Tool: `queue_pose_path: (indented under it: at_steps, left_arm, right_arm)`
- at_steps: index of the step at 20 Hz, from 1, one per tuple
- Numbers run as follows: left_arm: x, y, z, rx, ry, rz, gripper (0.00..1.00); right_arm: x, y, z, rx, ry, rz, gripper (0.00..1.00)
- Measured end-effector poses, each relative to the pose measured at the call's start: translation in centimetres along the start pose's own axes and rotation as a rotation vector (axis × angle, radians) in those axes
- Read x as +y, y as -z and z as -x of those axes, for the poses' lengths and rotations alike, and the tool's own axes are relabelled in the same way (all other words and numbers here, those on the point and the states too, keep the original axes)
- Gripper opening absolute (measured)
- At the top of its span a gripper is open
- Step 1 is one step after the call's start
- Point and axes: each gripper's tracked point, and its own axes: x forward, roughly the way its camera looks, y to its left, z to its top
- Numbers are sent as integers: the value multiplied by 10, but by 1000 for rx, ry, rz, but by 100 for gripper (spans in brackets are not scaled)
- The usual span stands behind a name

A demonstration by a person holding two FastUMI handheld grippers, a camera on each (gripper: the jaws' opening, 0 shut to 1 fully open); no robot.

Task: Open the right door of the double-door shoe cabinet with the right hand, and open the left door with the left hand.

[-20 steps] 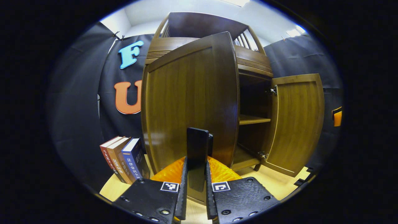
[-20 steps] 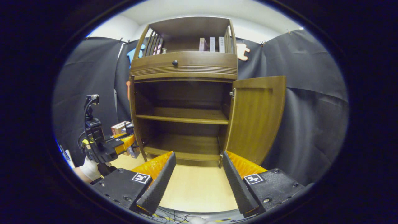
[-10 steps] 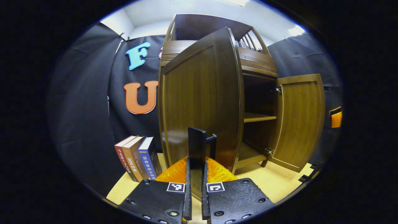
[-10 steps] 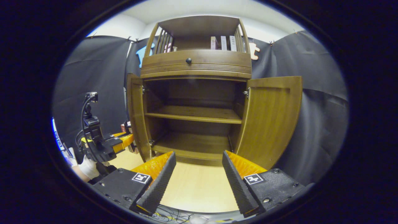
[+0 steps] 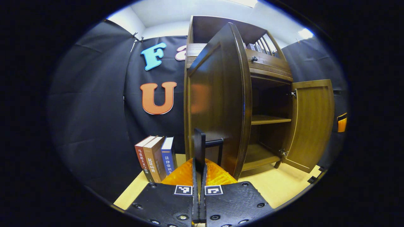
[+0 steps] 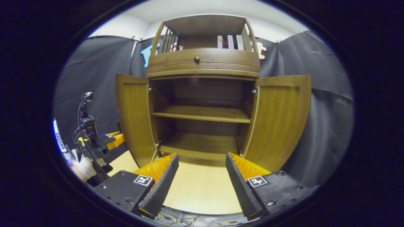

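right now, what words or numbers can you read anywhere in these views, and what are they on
"法律常识": spine of the blue book, standing left of the cabinet; the rest of the title can't be made out.
"民法60讲": spine of the brown book.
Red book: spine title too blurred to read.
Books on the top shelf: too small to read.
Square markers: patterns, no words.

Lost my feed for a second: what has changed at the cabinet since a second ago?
The left gripper, shut on the left door's handle, swung the left door outward from edge-on to wide open. The right door stayed open, and the right gripper stayed open, holding nothing.
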Motion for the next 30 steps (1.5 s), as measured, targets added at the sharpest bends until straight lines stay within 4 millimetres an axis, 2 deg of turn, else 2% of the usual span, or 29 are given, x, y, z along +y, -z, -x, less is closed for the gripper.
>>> queue_pose_path:
  at_steps: [7,10,11,12,18,21,25,28,29,30]
  left_arm:
    - [32,1,3,-21,38,-22,0]
    - [45,2,3,-20,48,-47,0]
    - [50,1,3,-21,50,-55,8]
    - [56,2,3,-20,56,-59,0]
    - [76,4,0,1,138,-20,0]
    - [78,11,-1,43,204,-17,0]
    - [80,10,4,70,228,-64,2]
    - [83,10,14,72,225,-106,3]
    - [81,15,21,92,234,-102,8]
    - [79,18,27,101,240,-99,4]
  right_arm:
    - [13,1,-3,5,-24,12,95]
    - [10,0,-5,6,-19,12,95]
    - [8,0,-4,6,-16,10,95]
    - [7,-1,-3,5,-14,7,95]
    - [-4,-4,-5,10,-2,14,95]
    - [-6,-5,-5,7,-3,5,95]
    - [-2,-7,-6,3,-18,13,95]
    - [-1,-9,-7,-4,-21,12,95]
    - [0,-9,-7,-4,-23,10,95]
    - [1,-12,-6,-12,-28,11,95]
